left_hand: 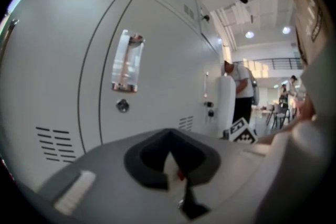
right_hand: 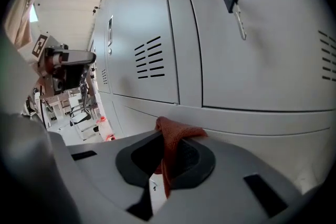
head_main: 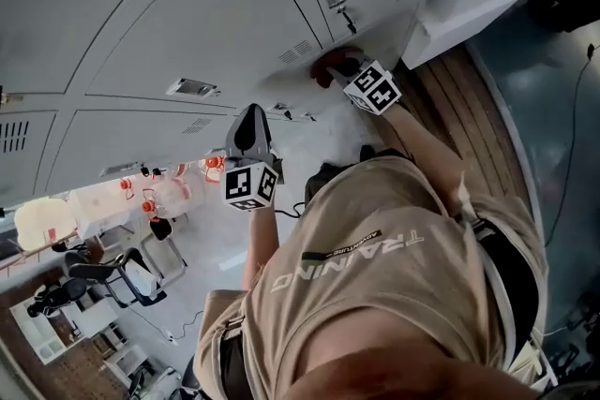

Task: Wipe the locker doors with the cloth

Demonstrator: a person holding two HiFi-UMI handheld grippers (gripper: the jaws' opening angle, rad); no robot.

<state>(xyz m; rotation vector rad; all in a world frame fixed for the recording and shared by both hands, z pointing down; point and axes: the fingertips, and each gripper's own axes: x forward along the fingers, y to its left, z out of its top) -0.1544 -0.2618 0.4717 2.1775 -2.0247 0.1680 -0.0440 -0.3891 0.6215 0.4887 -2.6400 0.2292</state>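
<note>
Right gripper (right_hand: 167,157) pinches red cloth (right_hand: 173,136) against locker door (right_hand: 262,60). Press flat, sweep evenly, skirt key (right_hand: 231,0) right of vents (right_hand: 148,57). Left gripper (left_hand: 170,160): jaws pressed together, idle.

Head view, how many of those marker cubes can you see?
2. One cube sits on the left gripper, near the picture's middle. The other cube sits on the right gripper, by the red cloth against the lockers. None looks hidden.
</note>
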